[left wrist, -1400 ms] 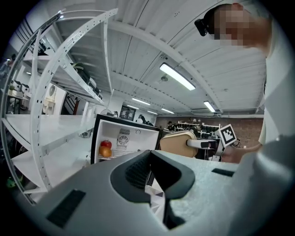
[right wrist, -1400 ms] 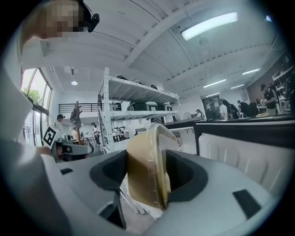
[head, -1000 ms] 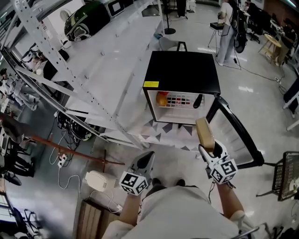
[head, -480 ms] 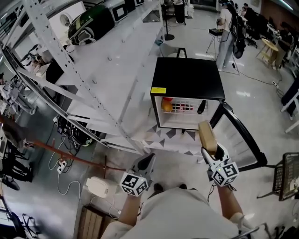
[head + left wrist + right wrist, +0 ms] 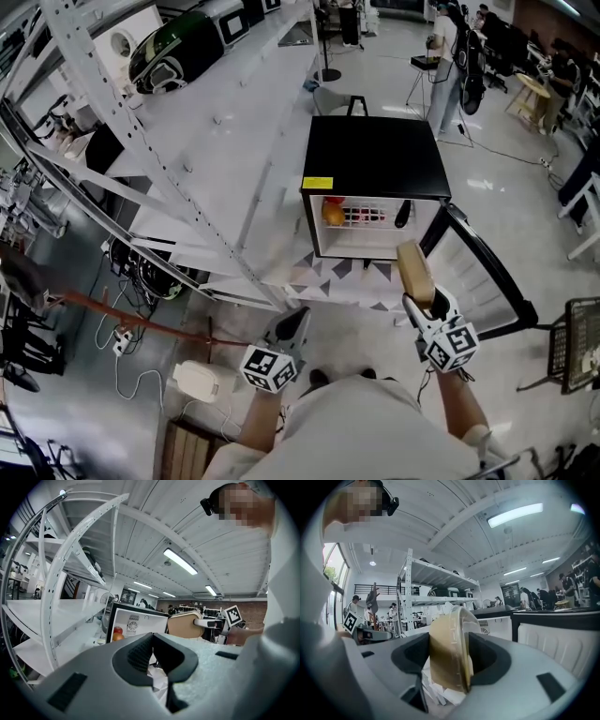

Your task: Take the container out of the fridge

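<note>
The right claw (image 5: 418, 300) clamps the container (image 5: 413, 269) before the open fridge (image 5: 375, 155); left claw (image 5: 296, 317) closed beside shelving (image 5: 187, 141).

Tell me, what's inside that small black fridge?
An orange fruit, what looks like a wire rack and a dark object. The top of the fridge hides whatever sits deeper in.

Shiny grey floor (image 5: 511, 183); white metal shelving (image 5: 187, 122) on L; strip lights (image 5: 515, 513) overhead.

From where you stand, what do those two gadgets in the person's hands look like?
The left gripper and right gripper are matching pale grey plastic shells with dark padded jaws that taper forward. Each carries a white cube printed with black square markers. The person wears a light beige top.
</note>
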A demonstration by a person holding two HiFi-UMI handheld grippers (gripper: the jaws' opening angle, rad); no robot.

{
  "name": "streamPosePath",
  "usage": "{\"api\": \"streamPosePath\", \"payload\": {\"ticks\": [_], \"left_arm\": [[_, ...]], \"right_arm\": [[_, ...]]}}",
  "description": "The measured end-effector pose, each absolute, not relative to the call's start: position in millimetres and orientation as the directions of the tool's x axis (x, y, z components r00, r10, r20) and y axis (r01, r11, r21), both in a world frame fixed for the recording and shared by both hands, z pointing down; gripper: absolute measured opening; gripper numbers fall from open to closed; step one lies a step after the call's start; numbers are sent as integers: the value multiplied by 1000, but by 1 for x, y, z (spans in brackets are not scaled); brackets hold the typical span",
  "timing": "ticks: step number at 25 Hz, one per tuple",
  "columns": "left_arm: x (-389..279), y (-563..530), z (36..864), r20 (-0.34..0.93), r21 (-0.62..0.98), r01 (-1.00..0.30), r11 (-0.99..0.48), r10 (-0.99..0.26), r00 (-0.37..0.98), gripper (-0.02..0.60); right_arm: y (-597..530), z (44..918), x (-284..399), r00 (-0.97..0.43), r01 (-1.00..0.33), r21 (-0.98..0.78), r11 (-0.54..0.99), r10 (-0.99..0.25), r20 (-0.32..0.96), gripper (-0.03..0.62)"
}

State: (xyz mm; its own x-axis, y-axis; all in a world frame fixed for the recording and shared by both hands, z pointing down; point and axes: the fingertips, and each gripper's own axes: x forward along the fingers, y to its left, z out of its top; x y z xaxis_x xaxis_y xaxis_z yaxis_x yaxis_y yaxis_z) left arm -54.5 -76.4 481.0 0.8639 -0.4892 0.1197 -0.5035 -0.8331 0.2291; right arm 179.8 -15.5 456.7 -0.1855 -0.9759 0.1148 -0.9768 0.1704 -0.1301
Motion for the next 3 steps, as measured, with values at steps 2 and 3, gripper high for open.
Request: {"api": "streamPosePath", "payload": {"ticks": [2, 3], "left_arm": [[-54, -80, 480, 117, 228, -499, -836, -485, 867, 5], [-54, -81, 480, 117, 227, -496, -838, -482, 868, 5]], "right_arm": [[-19, 454, 178, -184, -978, -123, 169, -976, 118, 259], [-20, 453, 177, -183, -978, -120, 169, -976, 119, 259]]}}
